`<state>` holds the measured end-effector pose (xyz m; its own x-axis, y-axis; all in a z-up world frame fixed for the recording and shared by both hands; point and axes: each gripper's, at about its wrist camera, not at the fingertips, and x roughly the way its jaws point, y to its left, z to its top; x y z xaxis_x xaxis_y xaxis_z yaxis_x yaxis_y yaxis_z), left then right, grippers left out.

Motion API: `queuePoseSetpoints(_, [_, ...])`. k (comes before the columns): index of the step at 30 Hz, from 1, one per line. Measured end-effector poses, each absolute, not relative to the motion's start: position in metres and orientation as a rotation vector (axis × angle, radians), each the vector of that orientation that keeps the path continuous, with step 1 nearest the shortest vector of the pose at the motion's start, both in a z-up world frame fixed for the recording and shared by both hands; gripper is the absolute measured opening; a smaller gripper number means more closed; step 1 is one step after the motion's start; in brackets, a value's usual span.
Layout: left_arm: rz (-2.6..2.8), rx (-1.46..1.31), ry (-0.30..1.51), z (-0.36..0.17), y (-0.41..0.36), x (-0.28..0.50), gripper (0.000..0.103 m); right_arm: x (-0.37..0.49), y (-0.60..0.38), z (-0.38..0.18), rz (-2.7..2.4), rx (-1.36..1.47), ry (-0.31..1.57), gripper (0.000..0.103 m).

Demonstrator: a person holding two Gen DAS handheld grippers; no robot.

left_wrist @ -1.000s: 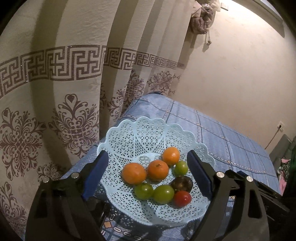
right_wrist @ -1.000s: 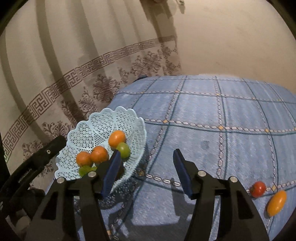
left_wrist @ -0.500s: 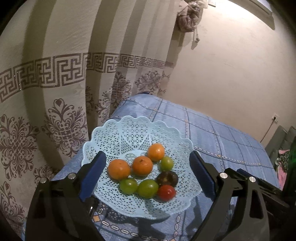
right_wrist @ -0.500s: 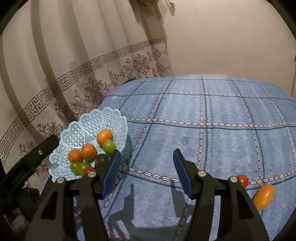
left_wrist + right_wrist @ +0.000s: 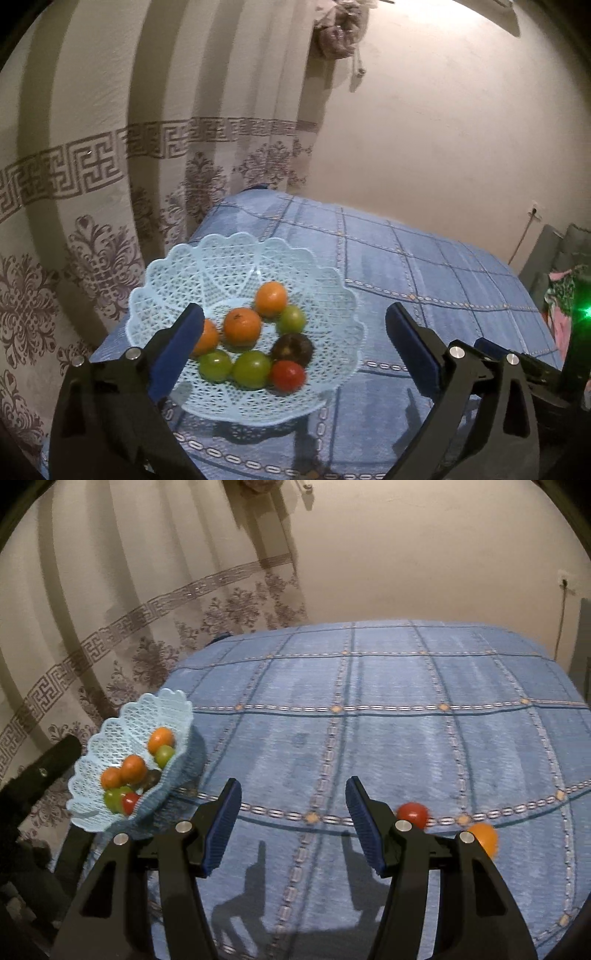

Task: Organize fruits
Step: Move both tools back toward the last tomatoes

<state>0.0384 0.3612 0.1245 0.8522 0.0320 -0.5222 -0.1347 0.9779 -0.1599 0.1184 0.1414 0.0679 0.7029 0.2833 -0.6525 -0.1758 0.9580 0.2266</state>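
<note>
Both my claws gape wide and empty, left gripper (image 5: pixel 293 338) hovering over the fruit-filled basket (image 5: pixel 332 288), right gripper (image 5: pixel 293 812) above the blue cloth (image 5: pixel 369 672) near a stray red tomato (image 5: pixel 413 813) and an orange fruit (image 5: pixel 484 837).

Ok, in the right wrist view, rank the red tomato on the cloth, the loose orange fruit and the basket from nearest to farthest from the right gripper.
From the right gripper:
1. Red tomato, just right of it.
2. Orange fruit, farther right.
3. Basket, far left at the cloth's edge.
</note>
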Motion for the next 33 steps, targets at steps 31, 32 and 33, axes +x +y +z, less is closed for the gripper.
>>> queuePoseSetpoints(31, [-0.086,-0.011,0.627,0.11,0.248,0.07,0.1,0.098,0.023,0.038,0.091,0.204,0.775,0.071])
queuePoseSetpoints(32, [-0.091,-0.005,0.631,0.109,0.245,0.072,0.1,0.099,0.023,0.035,0.097,0.207,0.784,0.071])
queuePoseSetpoints(33, [-0.096,0.0,0.638,0.107,0.243,0.074,0.1,0.1,0.024,0.033,0.107,0.207,0.795,0.071])
